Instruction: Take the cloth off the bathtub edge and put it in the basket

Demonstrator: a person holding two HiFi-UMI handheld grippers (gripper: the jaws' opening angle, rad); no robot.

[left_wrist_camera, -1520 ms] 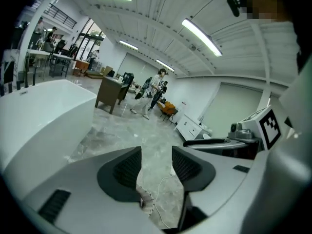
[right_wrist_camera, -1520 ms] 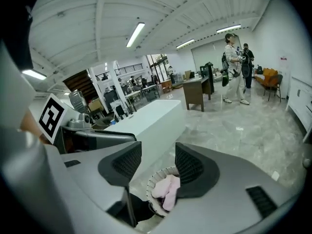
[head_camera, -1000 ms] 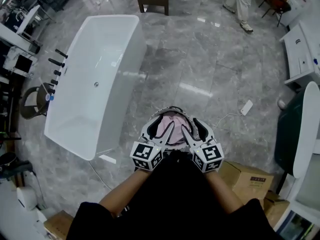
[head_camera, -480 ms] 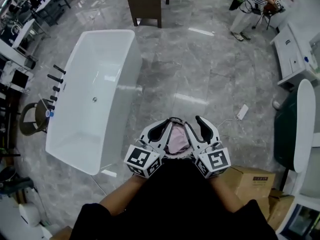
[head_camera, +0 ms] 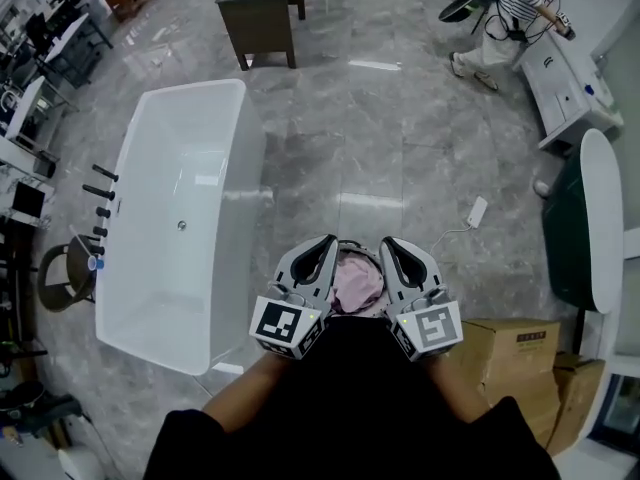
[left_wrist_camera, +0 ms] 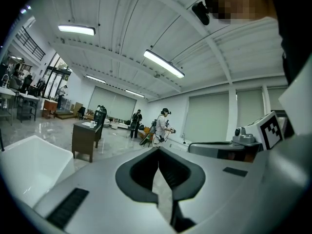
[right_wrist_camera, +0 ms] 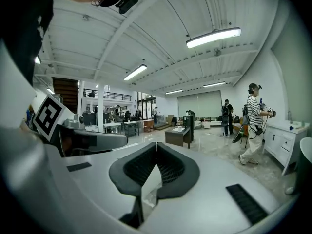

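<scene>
1. Head view: pink cloth [head_camera: 357, 280] lies in the basket [head_camera: 350, 245], between left gripper [head_camera: 328, 240] and right gripper [head_camera: 385, 242], apart from the bathtub [head_camera: 180, 218]
2. Left gripper's jaws have just closed, pressed together, nothing between
3. Right gripper's jaws likewise, empty

The bathtub [head_camera: 180, 218] is white, smooth and glossy. The floor [head_camera: 400, 138] is polished grey stone and reflects the lamps. The cloth [head_camera: 355, 280] is soft pink fabric. The boxes [head_camera: 512, 343] are matt brown cardboard, and the desk [head_camera: 262, 13] is dark wood.
</scene>
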